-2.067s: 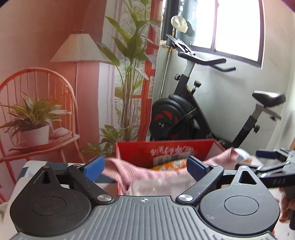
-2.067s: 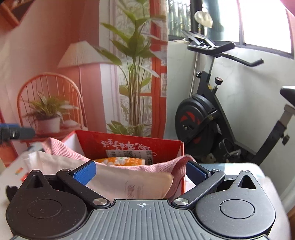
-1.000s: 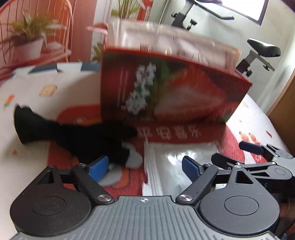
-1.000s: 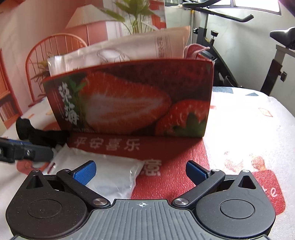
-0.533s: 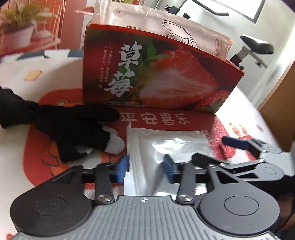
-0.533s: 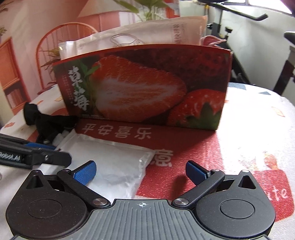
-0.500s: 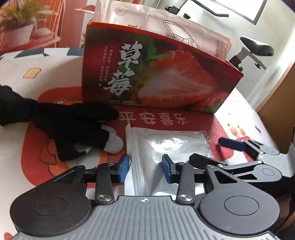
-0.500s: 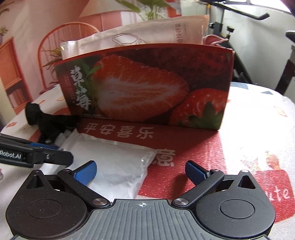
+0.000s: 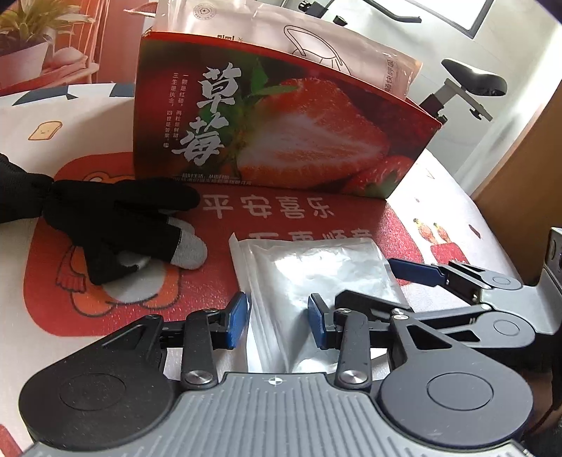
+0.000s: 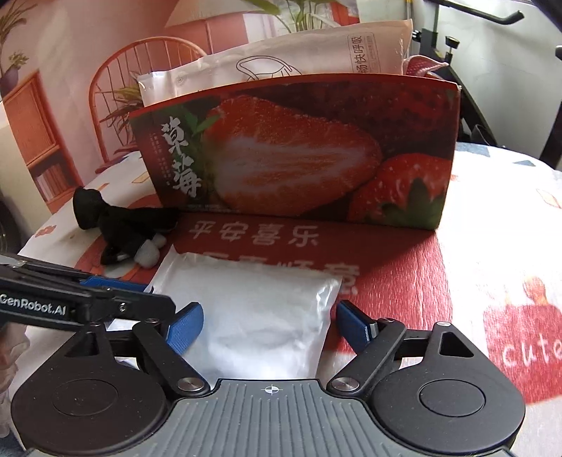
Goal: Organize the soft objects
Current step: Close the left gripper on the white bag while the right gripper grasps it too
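A silver pouch lay flat on the red mat that covered the middle of the tabletop, in front of the strawberry box. The box stood upright toward the far edge of the mat, and a pale packet and a bit of pink cloth stuck out of its top. A black glove with grey fingertips rested on the left part of the mat, just beside the lower left corner of the box and a little apart from the pouch.

The left gripper pointed down at the near left part of the pouch. Its jaws were partly apart, with the left strip of the pouch between them; from this view I cannot tell if the pads really pressed on the foil or only stood over it. The right gripper was at the near edge of the pouch. Its jaws were closing, with almost the whole width of the pouch between them, and the blue pads stood at the two sides of the pouch without clearly squeezing it. The tips of the two grippers were near to each other above the near edge of the pouch.
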### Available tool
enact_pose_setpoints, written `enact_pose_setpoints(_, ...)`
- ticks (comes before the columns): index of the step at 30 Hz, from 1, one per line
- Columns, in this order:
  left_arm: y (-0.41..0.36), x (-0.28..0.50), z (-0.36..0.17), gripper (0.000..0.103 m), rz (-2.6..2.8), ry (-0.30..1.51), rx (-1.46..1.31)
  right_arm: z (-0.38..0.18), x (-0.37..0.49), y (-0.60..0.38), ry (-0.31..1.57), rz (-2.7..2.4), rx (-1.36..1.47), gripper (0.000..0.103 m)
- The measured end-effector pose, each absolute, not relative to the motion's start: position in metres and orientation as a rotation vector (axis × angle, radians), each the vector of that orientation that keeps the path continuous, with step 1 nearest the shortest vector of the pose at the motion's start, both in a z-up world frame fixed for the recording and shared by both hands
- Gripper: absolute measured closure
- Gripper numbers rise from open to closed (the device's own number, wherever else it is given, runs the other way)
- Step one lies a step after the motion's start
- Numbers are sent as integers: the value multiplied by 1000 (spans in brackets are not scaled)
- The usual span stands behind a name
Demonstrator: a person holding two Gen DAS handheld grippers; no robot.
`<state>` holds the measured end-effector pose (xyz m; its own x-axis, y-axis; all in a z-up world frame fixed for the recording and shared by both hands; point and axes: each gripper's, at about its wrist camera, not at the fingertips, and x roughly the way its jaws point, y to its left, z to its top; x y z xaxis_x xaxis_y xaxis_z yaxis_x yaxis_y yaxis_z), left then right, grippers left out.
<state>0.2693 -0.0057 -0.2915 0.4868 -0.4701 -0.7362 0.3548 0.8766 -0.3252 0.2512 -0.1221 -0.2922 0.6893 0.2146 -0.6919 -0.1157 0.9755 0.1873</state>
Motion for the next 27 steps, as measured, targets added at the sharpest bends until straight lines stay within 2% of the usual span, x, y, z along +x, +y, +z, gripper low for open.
enact_pose_setpoints(6,-3,260,-292,63,-521,941,-136,-289,240,-122,811,201,173,23)
enact_pose_setpoints(8,-3,259,-292,64,-520,947,-143,-289,239,-123,813,200,180,27)
enact_pose_setpoints(10,-2,257,-293,67,-516,954,-154,-288,239,-122,819,207,178,37)
enact_pose_setpoints(13,0,255,-292,71,-509,960,-160,-287,238,-124,831,215,188,42)
enact_pose_setpoints(23,8,248,-294,73,-512,977,-192,-285,229,-130,864,252,311,43)
enact_pose_setpoints(27,14,249,-296,73,-511,982,-243,-283,228,-129,880,246,303,50)
